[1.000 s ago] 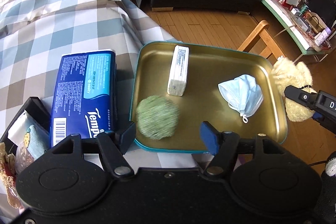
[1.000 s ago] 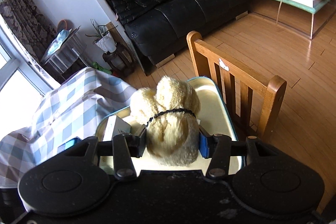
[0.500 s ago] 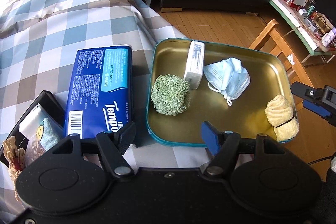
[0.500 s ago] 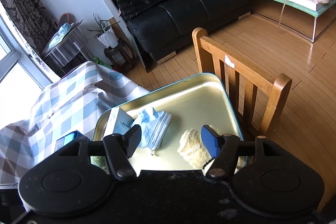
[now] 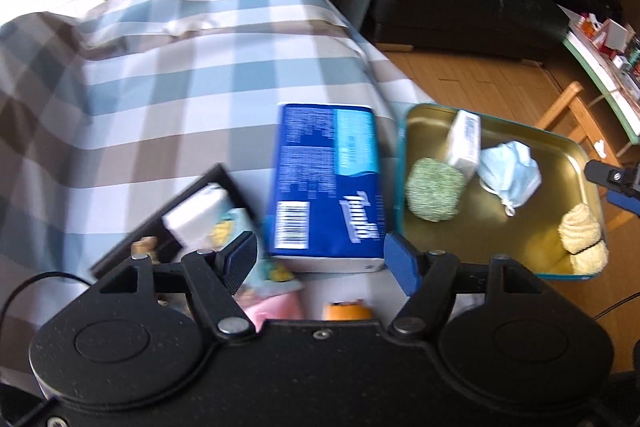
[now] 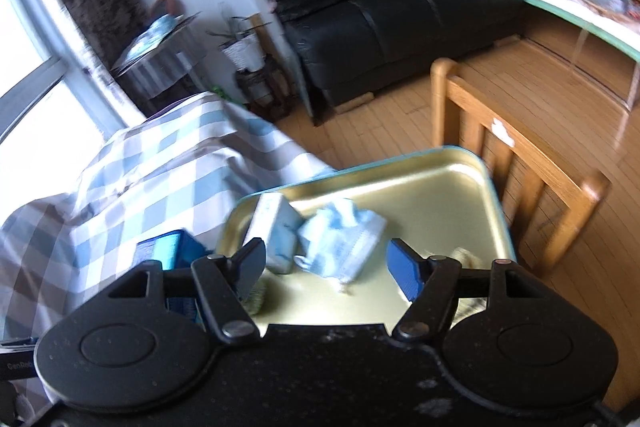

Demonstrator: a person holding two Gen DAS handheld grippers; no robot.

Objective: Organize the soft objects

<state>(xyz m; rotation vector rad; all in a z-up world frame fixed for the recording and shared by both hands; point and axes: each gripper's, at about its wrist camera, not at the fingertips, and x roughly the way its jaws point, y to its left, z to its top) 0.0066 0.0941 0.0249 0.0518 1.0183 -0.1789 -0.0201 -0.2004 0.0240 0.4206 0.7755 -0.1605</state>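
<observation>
The plush toy [image 5: 582, 233] now lies in the tray [image 5: 576, 147]; right tongs [image 6: 326, 267] are opening, empty. Left tongs [image 5: 320, 259], opening and empty, hang over the tissue pack [image 5: 326, 183], not yet sorted.

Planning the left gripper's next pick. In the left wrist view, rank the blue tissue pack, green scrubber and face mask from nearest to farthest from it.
1. Blue tissue pack: just ahead of the left gripper, on the tablecloth.
2. Green scrubber: tray's near-left corner.
3. Face mask: farther right, mid-tray.
</observation>
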